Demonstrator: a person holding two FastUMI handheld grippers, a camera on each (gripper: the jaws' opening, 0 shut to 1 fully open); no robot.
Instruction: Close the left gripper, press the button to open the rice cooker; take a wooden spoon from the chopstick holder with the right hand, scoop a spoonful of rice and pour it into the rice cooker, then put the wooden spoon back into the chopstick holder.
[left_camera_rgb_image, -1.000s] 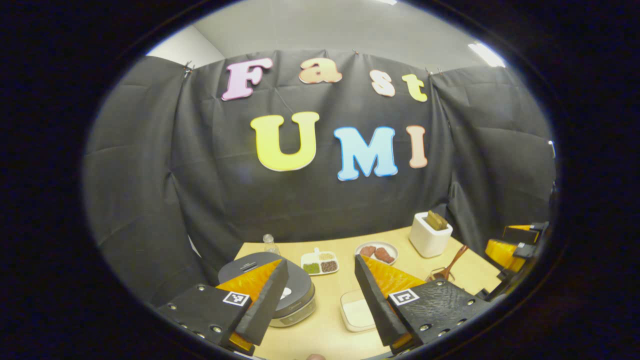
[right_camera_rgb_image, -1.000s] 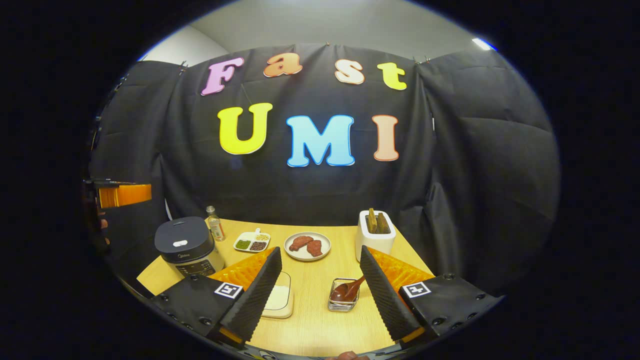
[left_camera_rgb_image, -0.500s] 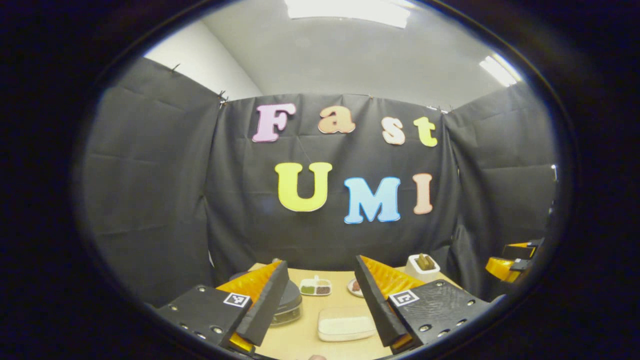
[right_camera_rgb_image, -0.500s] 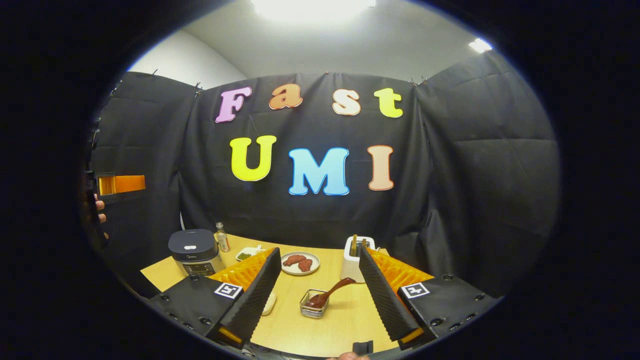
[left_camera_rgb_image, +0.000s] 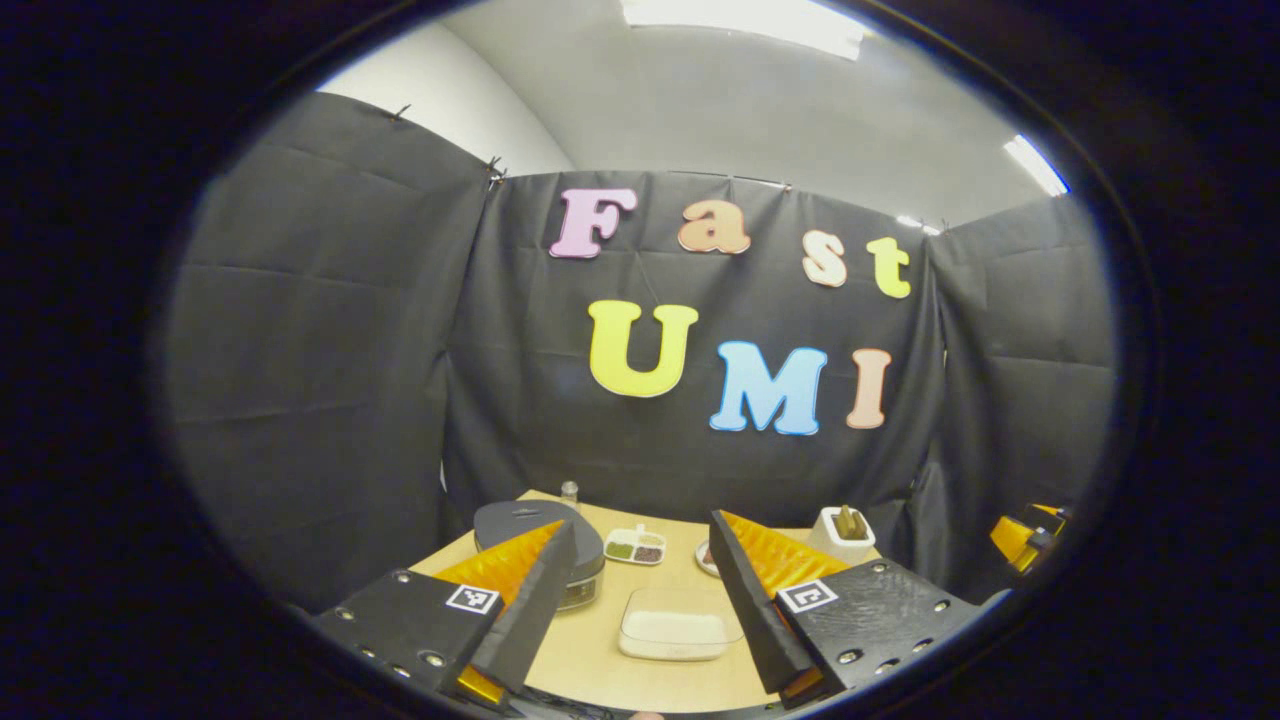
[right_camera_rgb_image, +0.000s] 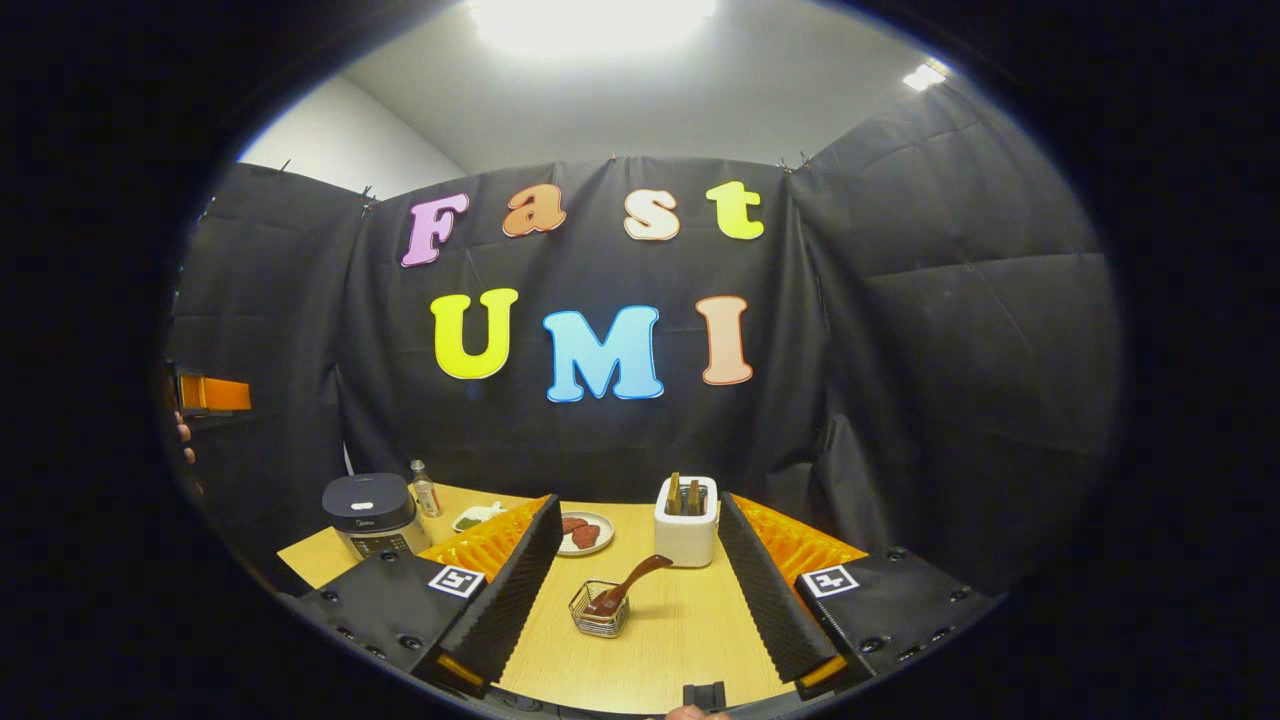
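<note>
Your left claw (left_camera_rgb_image: 640, 610) is held above the near edge of the bench (left_camera_rgb_image: 590, 650), fingers wide apart and holding nothing. Between them, at 12 o'clock, lies the shallow tray of rice (left_camera_rgb_image: 672, 635). The rice cooker (left_camera_rgb_image: 545, 535) stands at about 11 o'clock, partly behind the left finger, its lid down. Beyond it stand a small bottle (left_camera_rgb_image: 570, 492) and a divided dish (left_camera_rgb_image: 634, 546). The white chopstick holder (left_camera_rgb_image: 840, 535) is at 1 o'clock.

Your right claw (right_camera_rgb_image: 640, 610) is also spread open and empty. At 12 o'clock, between its fingers, a small wire basket (right_camera_rgb_image: 598, 612) holds the wooden spoon (right_camera_rgb_image: 625, 582), whose handle leans up to the right. Just behind it stands the chopstick holder (right_camera_rgb_image: 686, 520) with wooden sticks inside. A plate with brown food (right_camera_rgb_image: 580, 532) is at 11 o'clock, and the rice cooker (right_camera_rgb_image: 372, 515) stands farther away at 10 o'clock, closed.
</note>
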